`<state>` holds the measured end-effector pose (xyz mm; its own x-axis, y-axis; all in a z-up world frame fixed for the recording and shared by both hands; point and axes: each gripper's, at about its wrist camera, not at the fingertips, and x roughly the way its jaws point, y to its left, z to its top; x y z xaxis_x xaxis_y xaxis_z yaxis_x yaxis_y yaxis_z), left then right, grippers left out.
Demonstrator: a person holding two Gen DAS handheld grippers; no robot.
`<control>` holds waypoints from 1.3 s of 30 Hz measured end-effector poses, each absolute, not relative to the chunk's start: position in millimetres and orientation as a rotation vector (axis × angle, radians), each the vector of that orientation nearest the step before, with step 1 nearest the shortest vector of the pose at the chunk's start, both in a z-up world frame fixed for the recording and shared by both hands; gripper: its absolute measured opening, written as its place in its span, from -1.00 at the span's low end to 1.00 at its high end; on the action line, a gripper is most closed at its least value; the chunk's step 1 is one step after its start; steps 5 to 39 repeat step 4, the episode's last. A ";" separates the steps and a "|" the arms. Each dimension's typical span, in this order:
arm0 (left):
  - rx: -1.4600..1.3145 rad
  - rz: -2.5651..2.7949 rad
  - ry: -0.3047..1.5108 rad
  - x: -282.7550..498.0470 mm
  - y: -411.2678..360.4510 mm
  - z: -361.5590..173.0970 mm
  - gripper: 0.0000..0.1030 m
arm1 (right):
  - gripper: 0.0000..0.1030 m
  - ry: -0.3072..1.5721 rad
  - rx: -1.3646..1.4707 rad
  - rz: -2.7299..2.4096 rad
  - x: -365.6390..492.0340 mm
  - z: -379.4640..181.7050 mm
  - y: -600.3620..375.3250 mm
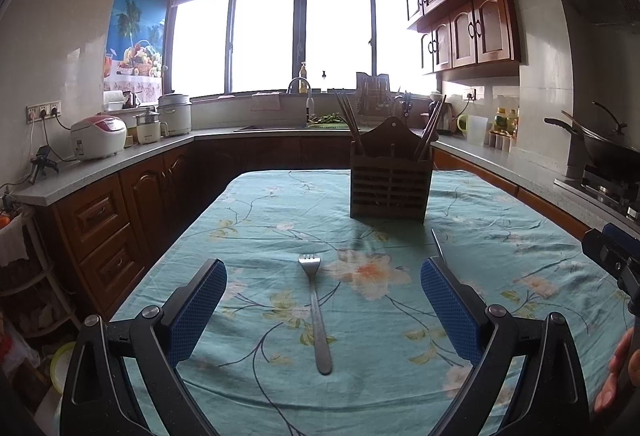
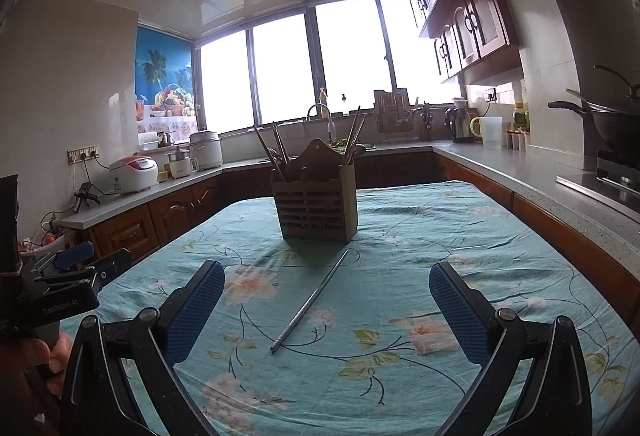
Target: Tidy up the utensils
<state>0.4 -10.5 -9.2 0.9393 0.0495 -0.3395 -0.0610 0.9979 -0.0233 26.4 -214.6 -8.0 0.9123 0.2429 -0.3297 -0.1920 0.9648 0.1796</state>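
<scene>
A steel fork (image 1: 315,310) lies on the floral tablecloth, tines pointing away, between the wide-open fingers of my left gripper (image 1: 323,274). A brown slatted utensil holder (image 1: 390,181) stands further back with several chopsticks in it; it also shows in the right wrist view (image 2: 316,205). A single metal chopstick (image 2: 310,302) lies diagonally on the cloth between the open fingers of my right gripper (image 2: 326,278); its tip also shows in the left wrist view (image 1: 437,244). Both grippers are empty and hover above the table.
The table (image 1: 500,236) is covered by a teal floral cloth. Counters run around it: rice cookers (image 1: 98,135) on the left, a sink (image 1: 300,123) at the back, a kettle (image 2: 460,125) and a wok on a stove (image 2: 612,131) on the right. The other gripper (image 2: 60,276) shows at the left edge.
</scene>
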 end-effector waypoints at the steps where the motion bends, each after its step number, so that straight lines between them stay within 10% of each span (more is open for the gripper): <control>1: -0.034 0.056 0.347 1.2 -11.2 -8.8 0.91 | 1.00 0.359 0.145 0.226 26.9 -7.9 -214.3; 39: -0.037 0.054 0.354 4.8 -12.0 -8.3 0.91 | 1.00 0.369 0.141 0.226 29.9 -7.7 -213.6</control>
